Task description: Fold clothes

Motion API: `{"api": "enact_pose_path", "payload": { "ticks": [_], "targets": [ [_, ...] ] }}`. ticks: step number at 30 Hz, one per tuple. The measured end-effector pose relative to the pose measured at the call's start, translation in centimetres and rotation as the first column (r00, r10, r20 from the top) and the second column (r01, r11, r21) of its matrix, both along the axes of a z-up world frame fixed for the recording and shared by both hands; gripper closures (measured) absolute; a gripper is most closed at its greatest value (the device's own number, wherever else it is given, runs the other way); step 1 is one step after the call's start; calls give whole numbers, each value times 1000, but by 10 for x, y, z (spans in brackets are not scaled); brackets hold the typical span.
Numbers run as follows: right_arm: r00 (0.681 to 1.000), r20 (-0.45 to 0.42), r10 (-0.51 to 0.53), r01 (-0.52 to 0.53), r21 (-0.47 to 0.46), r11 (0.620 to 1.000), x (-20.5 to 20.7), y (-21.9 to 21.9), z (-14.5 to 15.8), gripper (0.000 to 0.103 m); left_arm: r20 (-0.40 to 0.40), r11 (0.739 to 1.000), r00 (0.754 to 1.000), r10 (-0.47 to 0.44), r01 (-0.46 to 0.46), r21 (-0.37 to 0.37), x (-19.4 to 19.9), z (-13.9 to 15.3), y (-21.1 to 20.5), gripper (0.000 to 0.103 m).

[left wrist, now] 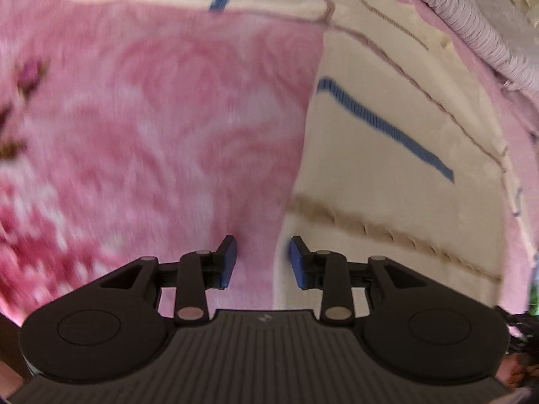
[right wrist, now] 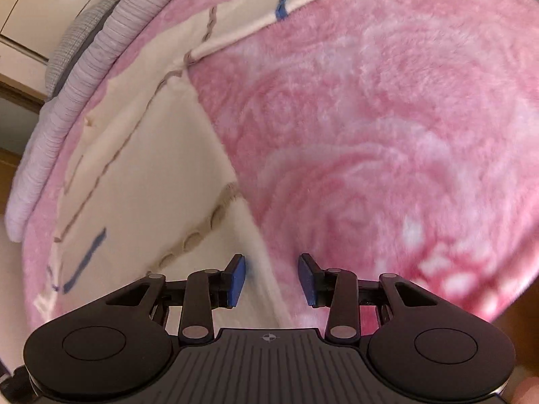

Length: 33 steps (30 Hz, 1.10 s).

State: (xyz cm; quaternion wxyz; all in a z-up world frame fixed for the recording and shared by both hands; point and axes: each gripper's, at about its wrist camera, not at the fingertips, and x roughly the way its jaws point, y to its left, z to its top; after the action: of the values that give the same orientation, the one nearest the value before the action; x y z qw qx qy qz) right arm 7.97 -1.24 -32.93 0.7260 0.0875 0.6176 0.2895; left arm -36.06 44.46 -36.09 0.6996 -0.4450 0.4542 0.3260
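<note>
A cream garment (left wrist: 387, 175) with blue stripes and brown rope-like trim lies flat on a pink fleece blanket (left wrist: 151, 118). In the left wrist view it fills the right half, its straight edge running down toward my left gripper (left wrist: 262, 261), which hangs open over that edge with nothing between its blue pads. In the right wrist view the same cream garment (right wrist: 145, 175) lies at the left on the pink blanket (right wrist: 387, 118). My right gripper (right wrist: 272, 279) stands open above the garment's edge, empty.
A ribbed lilac pillow (right wrist: 84, 77) and a grey checked cushion (right wrist: 72, 43) lie along the bed's far side; the ribbed lilac pillow (left wrist: 471, 23) shows at the upper right in the left wrist view. Pale floor tiles (right wrist: 50, 0) lie beyond.
</note>
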Motion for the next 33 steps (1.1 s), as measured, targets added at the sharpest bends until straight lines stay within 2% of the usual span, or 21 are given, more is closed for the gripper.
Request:
{"api": "enact_pose_path", "payload": {
  "ticks": [6,12,18,19,20,21,22,26,28,30,33],
  "targets": [
    [996,48,-81,82,-24,996,-22,-9,12,64,76,996,996,43,-37,-76,-19,-4,-5,73],
    [998,57,-40,41,-12,999,-32,-3,18,64,83,992,993,79,-70,-102,-32,-2,-12,68],
    [999,53,-10,9,11,1000,-33,7,9,64,67,999,997,25,-22,-47,-18,-5,-19,63],
    [999,53,10,-10,8,1000,-33,11,8,64,69,999,998,7,-5,-32,-15,-5,-21,66],
    [997,62,47,-46,-9,999,-36,17,8,72,71,1000,997,-10,12,-17,-11,-5,-23,75],
    [993,80,86,-84,-32,996,-38,23,10,82,79,999,996,-31,31,-9,-9,-3,-24,96],
    [987,99,123,-117,-56,991,-40,29,12,93,91,999,994,-52,53,-4,-6,0,-25,98],
    [974,136,181,-178,-34,983,-42,33,29,96,109,988,987,-119,108,106,-12,29,-31,98],
    [970,155,190,-188,-27,982,-45,27,40,96,111,984,984,-136,121,133,-21,39,-34,97],
    [972,143,184,-178,-57,982,-46,20,40,96,71,983,988,-141,131,132,-23,35,-37,97],
    [986,51,159,-151,-136,979,-43,13,13,96,-38,982,987,-155,158,108,-10,18,-44,95]
  ]
}}
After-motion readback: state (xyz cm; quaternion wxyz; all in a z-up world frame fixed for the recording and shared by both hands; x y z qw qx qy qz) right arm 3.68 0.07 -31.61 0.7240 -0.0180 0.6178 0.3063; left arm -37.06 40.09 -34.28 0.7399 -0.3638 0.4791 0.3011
